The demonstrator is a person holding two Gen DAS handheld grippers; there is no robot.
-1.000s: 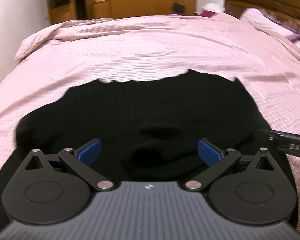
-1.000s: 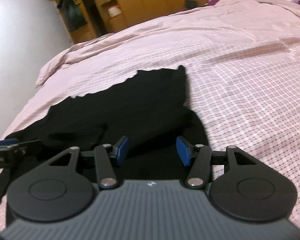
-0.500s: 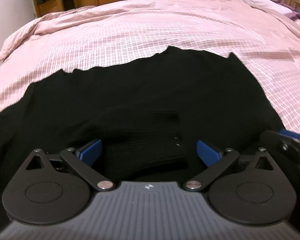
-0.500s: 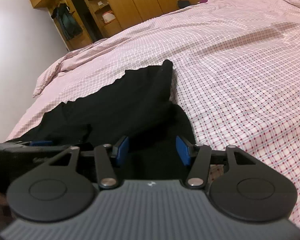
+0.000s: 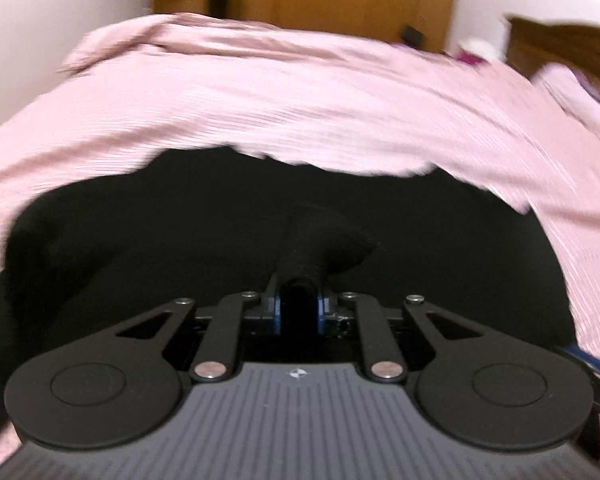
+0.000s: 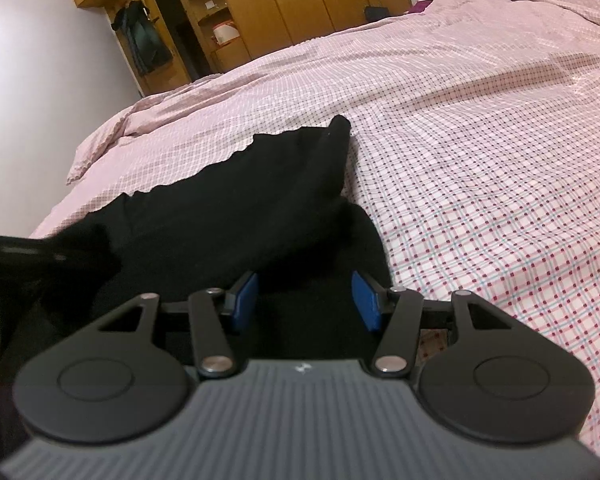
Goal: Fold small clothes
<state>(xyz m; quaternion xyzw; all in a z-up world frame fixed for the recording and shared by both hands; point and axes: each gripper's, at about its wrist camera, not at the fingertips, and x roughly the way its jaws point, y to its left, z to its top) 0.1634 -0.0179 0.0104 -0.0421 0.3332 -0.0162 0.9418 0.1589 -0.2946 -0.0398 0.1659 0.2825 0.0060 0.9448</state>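
- Left gripper (image 5: pixel 299 314): jaws have just closed, pinching a raised fold of the black garment (image 5: pixel 228 216).
- Right gripper (image 6: pixel 306 300): jaws parted over the garment's right part, near the bed (image 6: pixel 480 128) edge.

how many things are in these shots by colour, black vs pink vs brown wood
black: 3, the knit garment, the left gripper with its jaws just closed on a bunched fold of it, and the right gripper open over it
pink: 1, the checked bed cover
brown wood: 2, the wardrobe and the headboard
total: 6
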